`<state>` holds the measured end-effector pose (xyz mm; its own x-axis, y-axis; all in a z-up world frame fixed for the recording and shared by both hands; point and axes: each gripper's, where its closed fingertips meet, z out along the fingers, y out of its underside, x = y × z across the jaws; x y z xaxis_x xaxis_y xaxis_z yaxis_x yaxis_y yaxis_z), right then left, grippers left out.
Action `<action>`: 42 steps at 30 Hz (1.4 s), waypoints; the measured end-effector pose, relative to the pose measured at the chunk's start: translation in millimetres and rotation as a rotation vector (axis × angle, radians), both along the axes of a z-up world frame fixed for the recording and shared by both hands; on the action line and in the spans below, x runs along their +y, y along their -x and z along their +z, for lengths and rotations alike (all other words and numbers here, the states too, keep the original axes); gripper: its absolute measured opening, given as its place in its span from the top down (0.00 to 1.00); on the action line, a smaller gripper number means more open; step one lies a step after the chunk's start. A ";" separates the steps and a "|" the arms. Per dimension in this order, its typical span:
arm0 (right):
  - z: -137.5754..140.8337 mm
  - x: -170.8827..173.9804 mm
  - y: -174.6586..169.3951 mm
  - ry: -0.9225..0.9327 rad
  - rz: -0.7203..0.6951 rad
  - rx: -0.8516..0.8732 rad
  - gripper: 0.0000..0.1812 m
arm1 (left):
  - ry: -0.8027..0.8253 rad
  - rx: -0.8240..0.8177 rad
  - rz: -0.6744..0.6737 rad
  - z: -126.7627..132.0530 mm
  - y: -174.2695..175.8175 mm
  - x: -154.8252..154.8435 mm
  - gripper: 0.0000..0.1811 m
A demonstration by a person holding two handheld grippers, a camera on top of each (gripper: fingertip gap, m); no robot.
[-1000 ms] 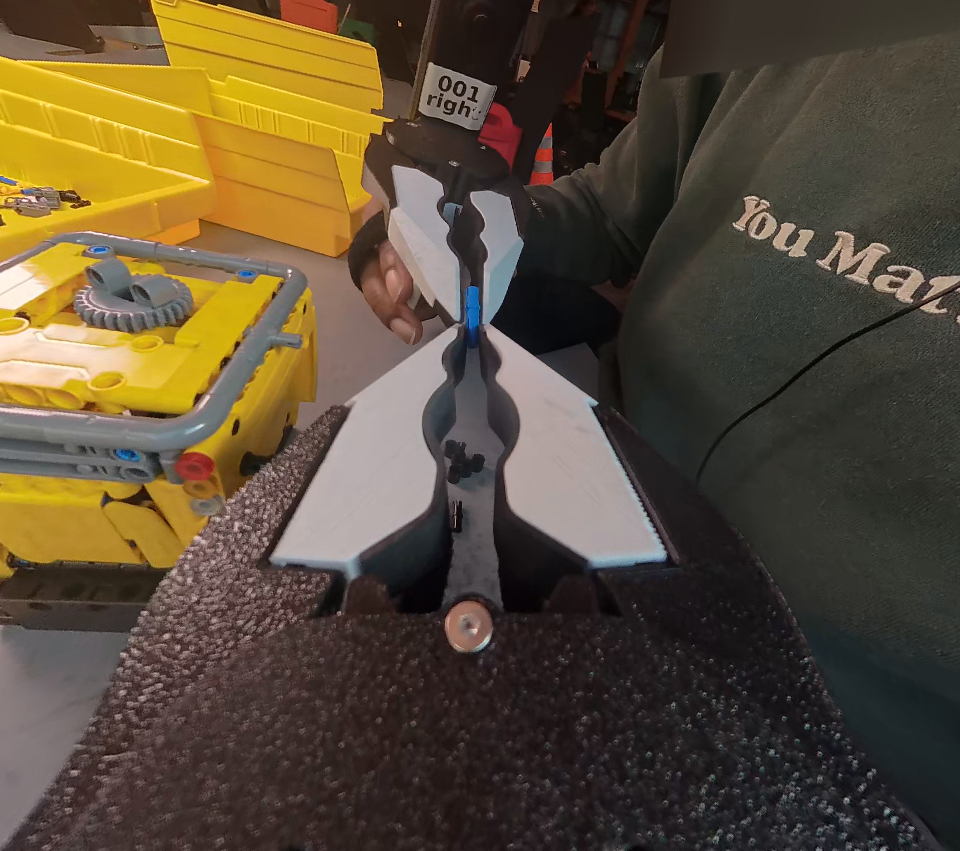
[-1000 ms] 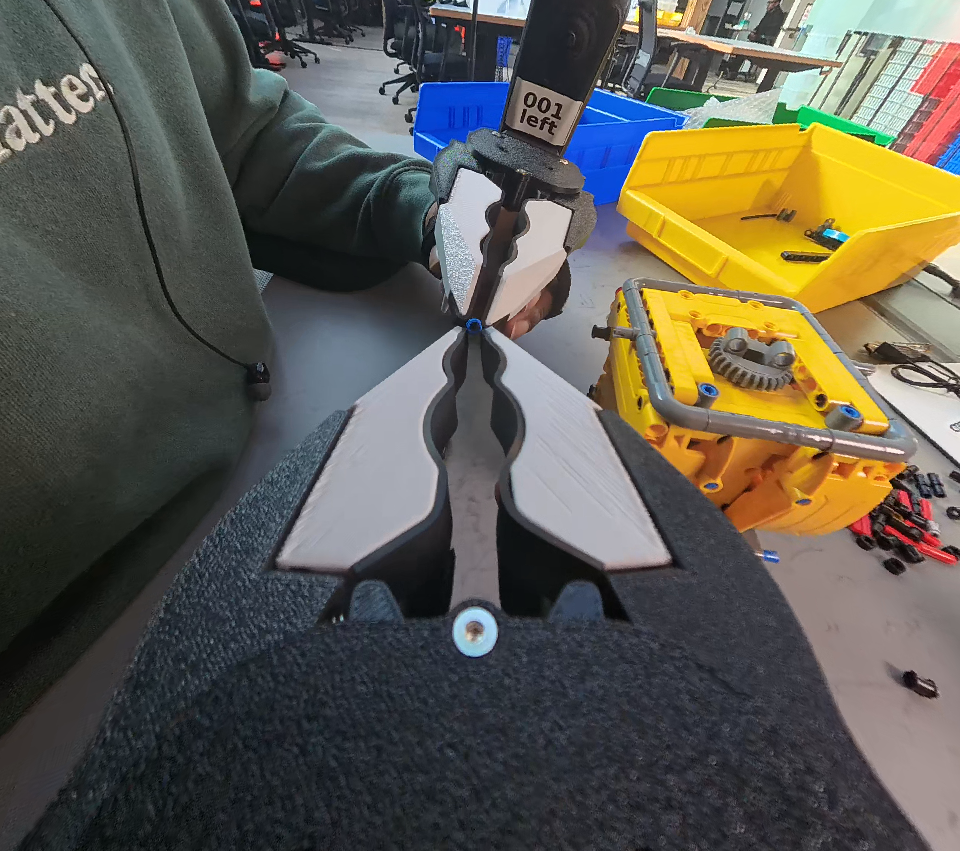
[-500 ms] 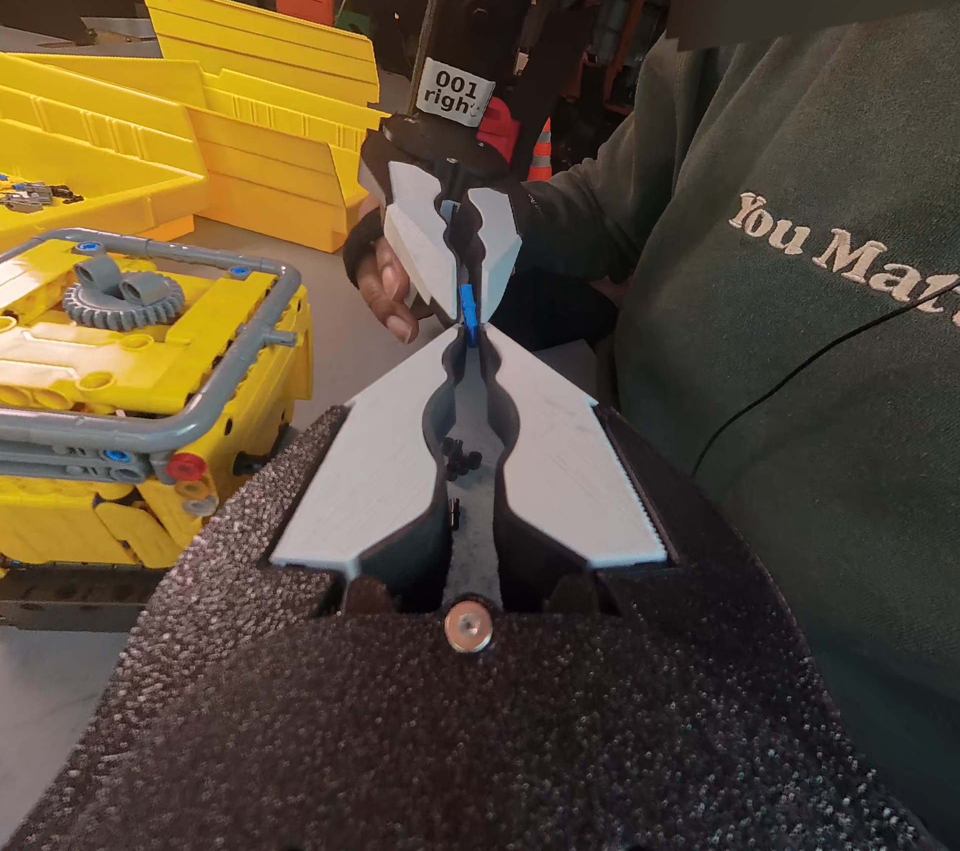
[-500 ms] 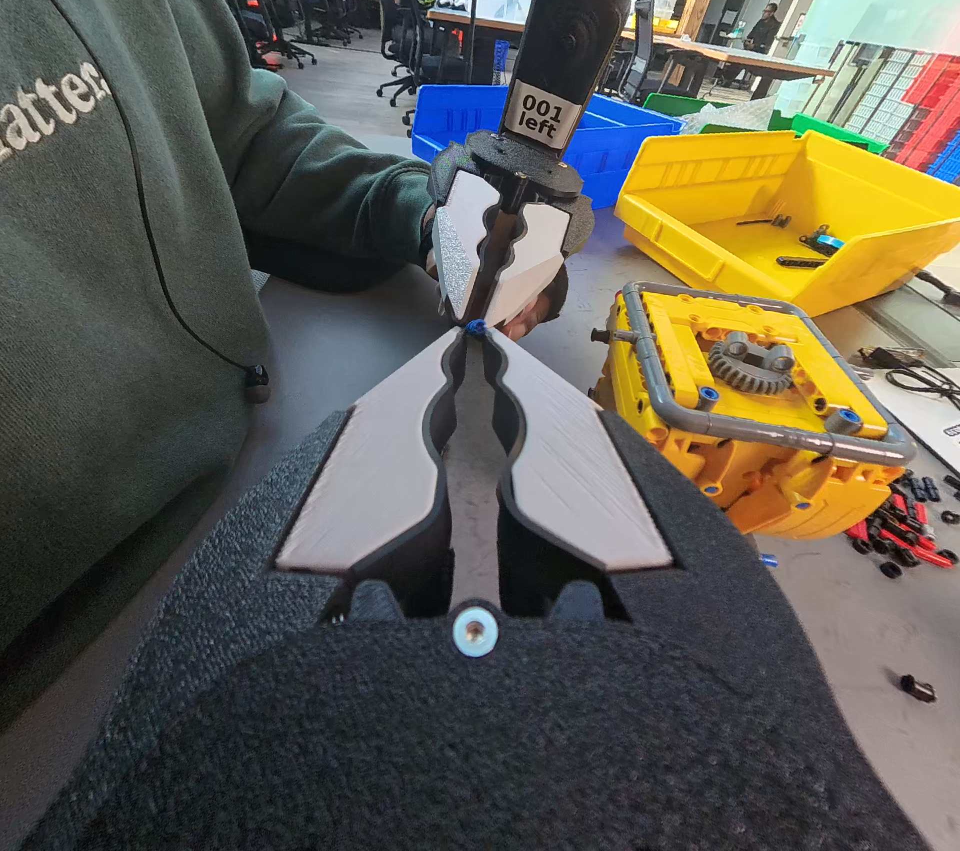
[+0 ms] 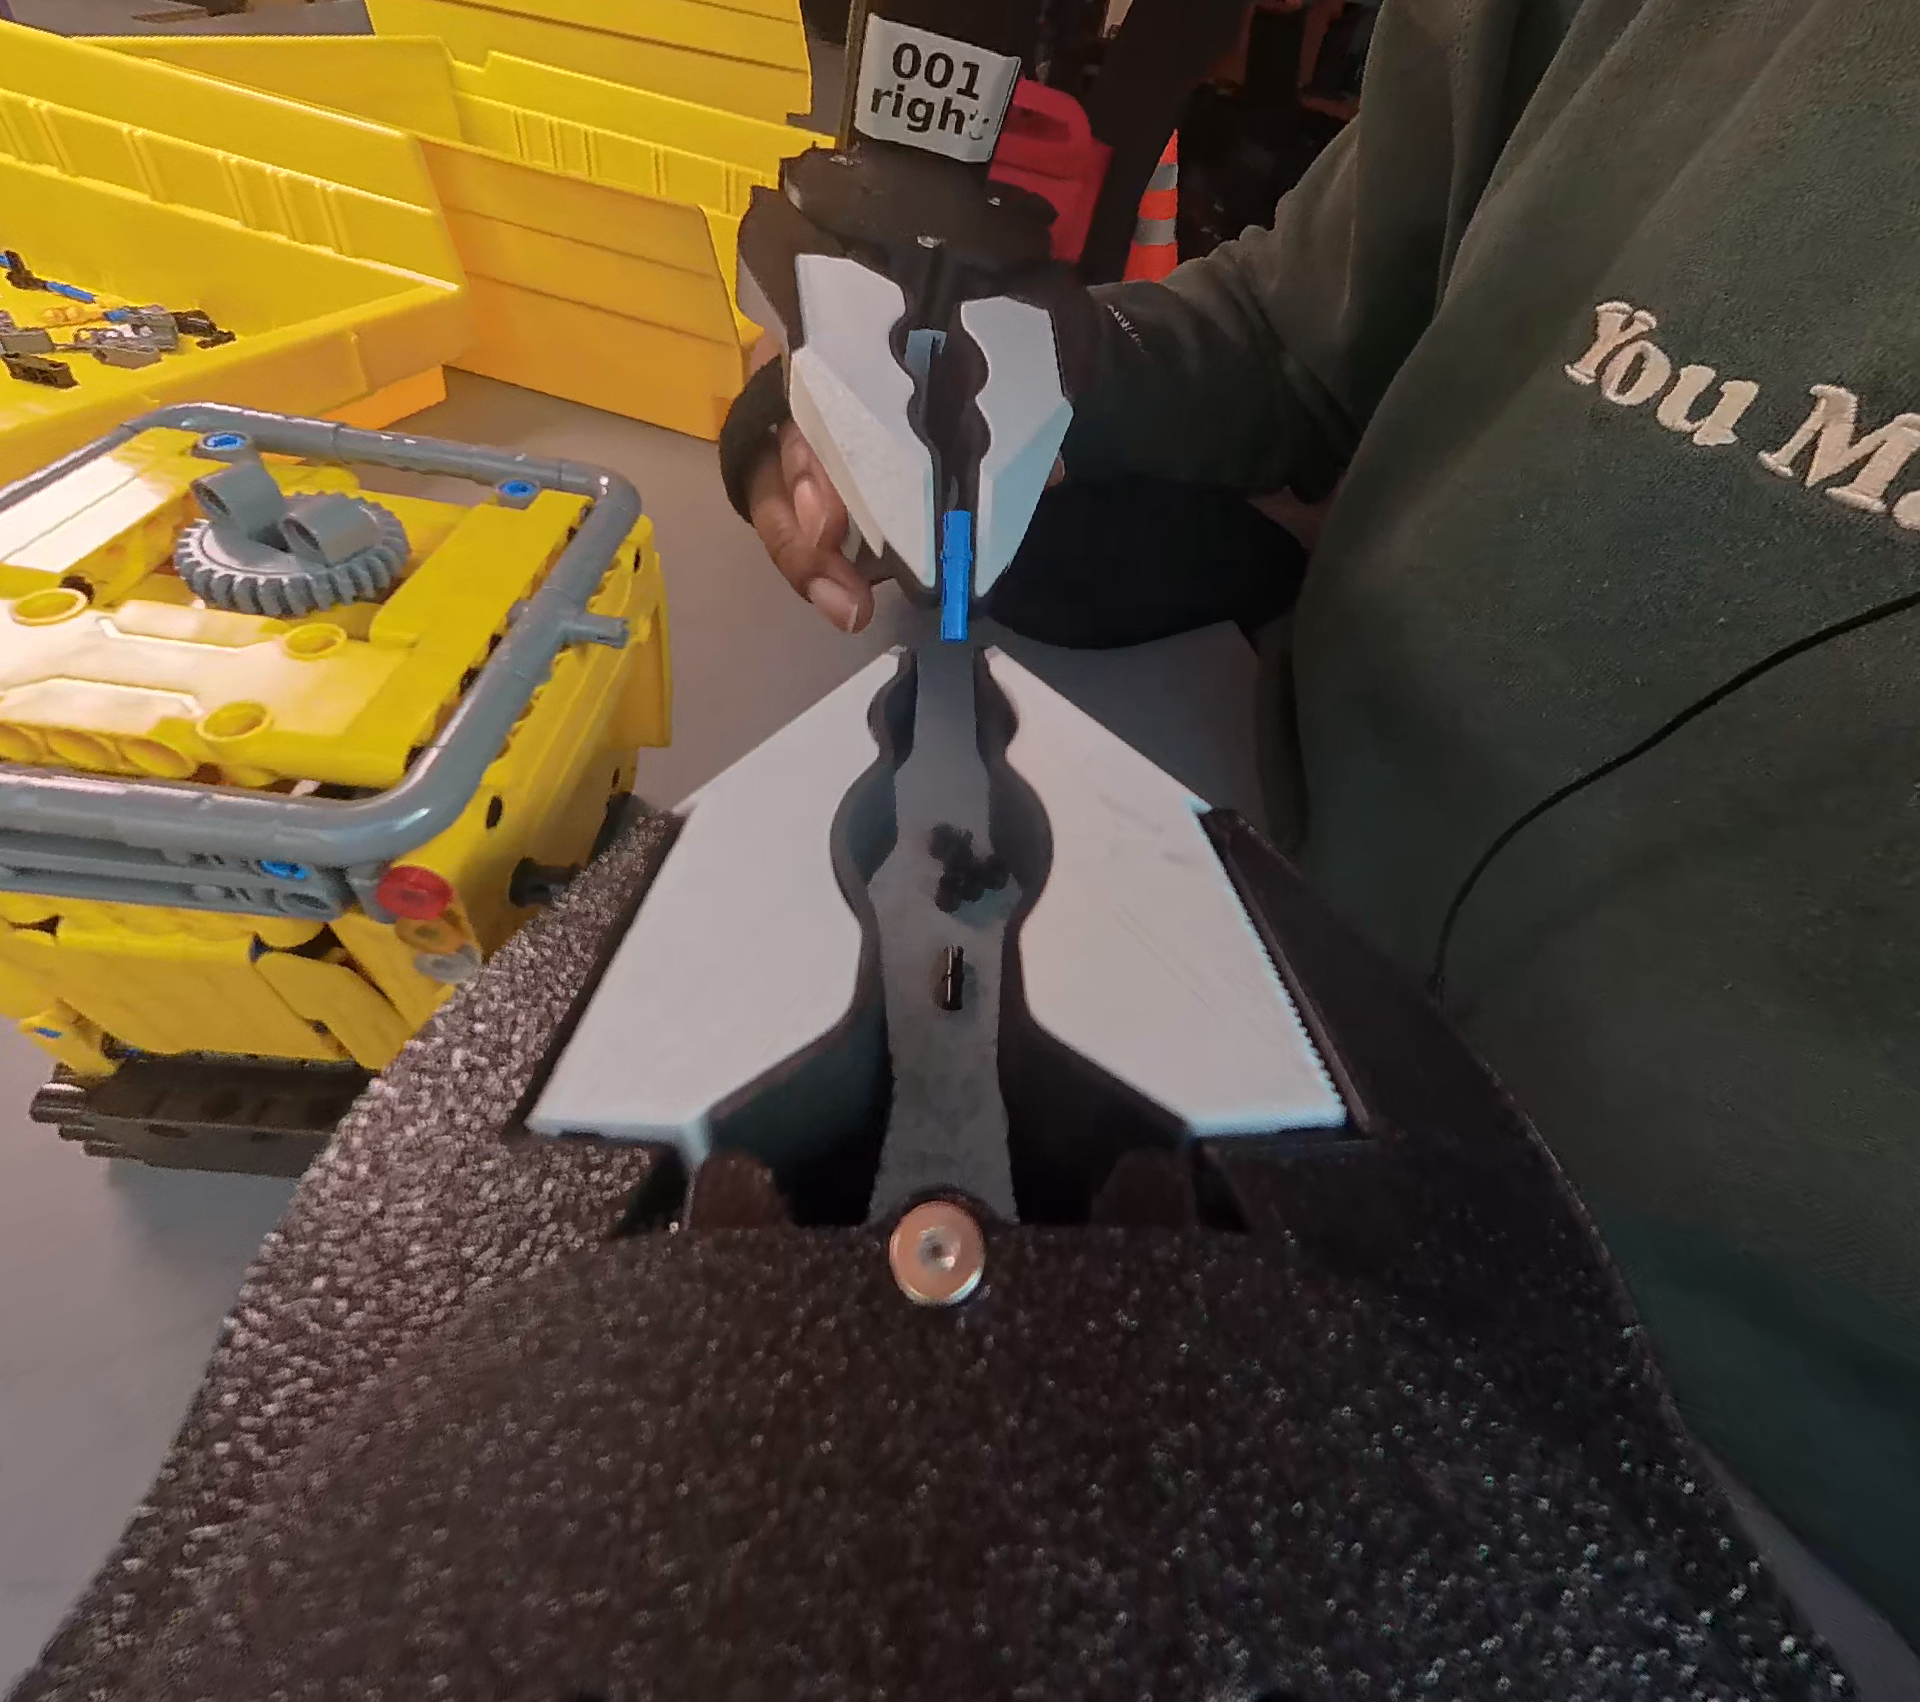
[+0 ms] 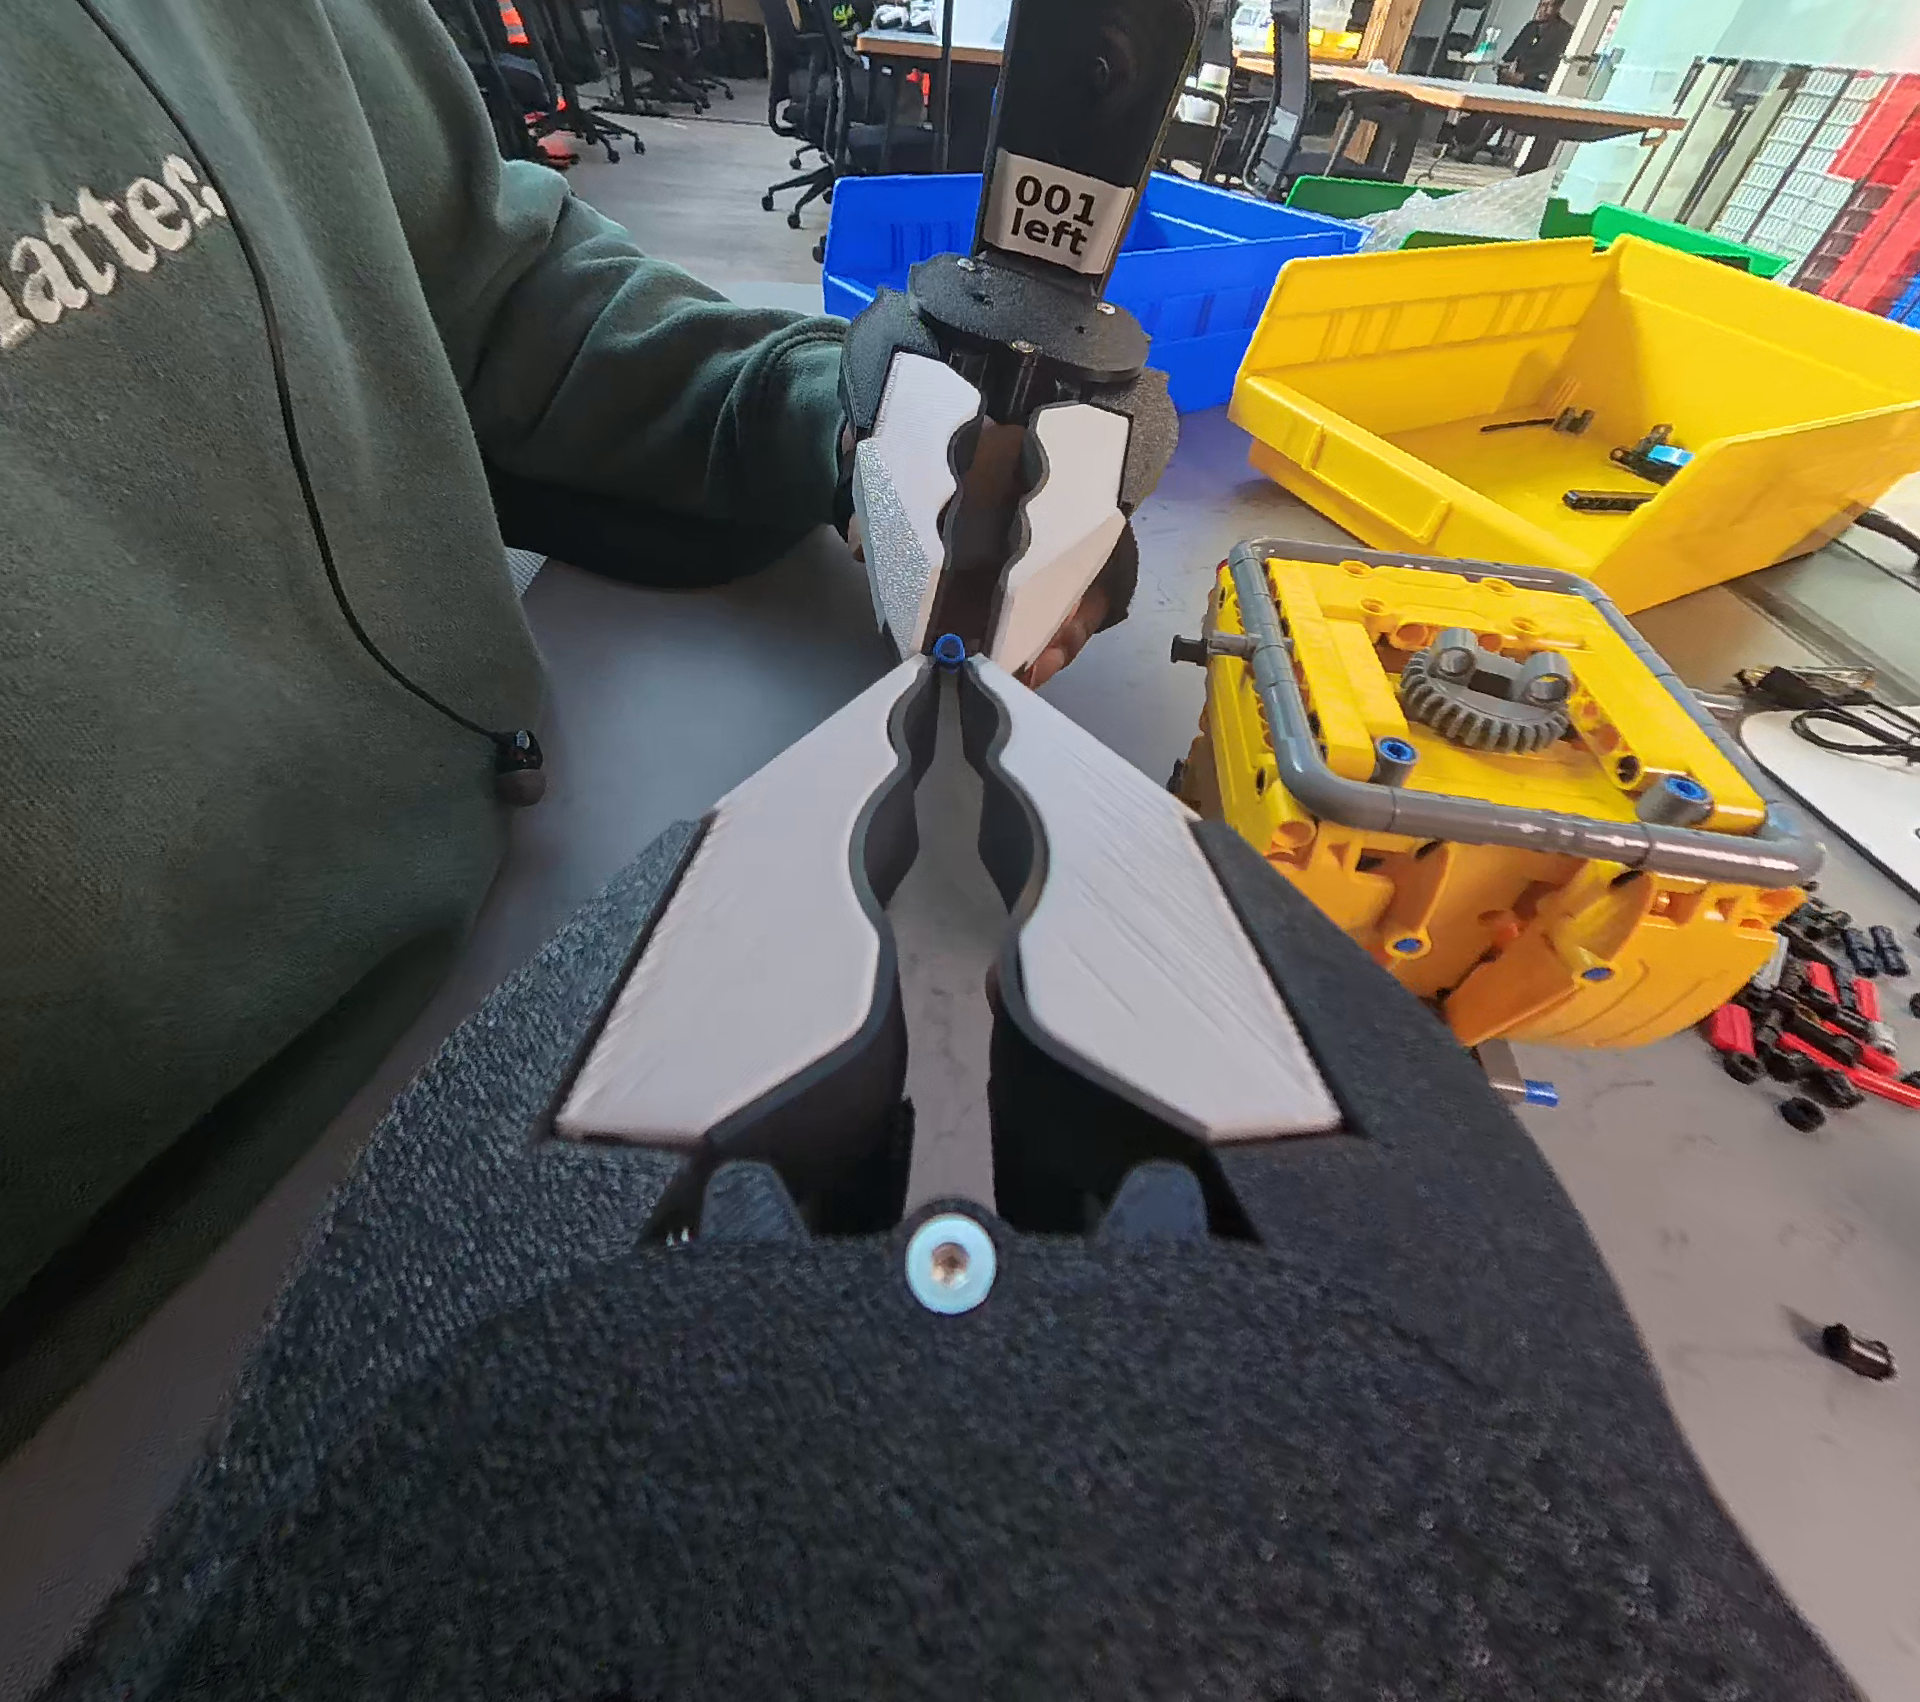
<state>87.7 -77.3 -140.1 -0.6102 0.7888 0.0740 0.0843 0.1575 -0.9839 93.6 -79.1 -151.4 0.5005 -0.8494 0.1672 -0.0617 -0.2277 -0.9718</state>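
Right gripper (image 6: 948,660) pinched a small blue pin (image 5: 954,577) at its tips; left gripper (image 5: 945,660), barely parted, empty, pointed just beside the pin's free end.

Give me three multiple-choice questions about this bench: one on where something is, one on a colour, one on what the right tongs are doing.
1. The yellow brick model stands:
A. in a blue bin
B. on the table
C. on a chair

2. The pin between the two tools is:
A. red
B. green
C. blue

3. The right tongs are:
A. shut on the pin
B. wide open and empty
C. lying flat on the table

Answers:
1. B, its base rests on the grey tabletop, outside every bin.
2. C, it shows bright blue in both views.
3. A, the tips pinch the pin's upper part in the left wrist view.
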 end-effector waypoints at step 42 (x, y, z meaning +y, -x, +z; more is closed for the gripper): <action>-21.4 -4.7 1.1 0.014 0.049 -0.141 0.95 | 0.070 0.193 0.010 -30.0 -7.1 0.7 0.99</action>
<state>86.6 -82.0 -161.5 -0.6512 0.7584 -0.0259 0.2140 0.1508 -0.9651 100.8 -78.4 -181.4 0.5377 -0.8337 0.1257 -0.2429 -0.2959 -0.9238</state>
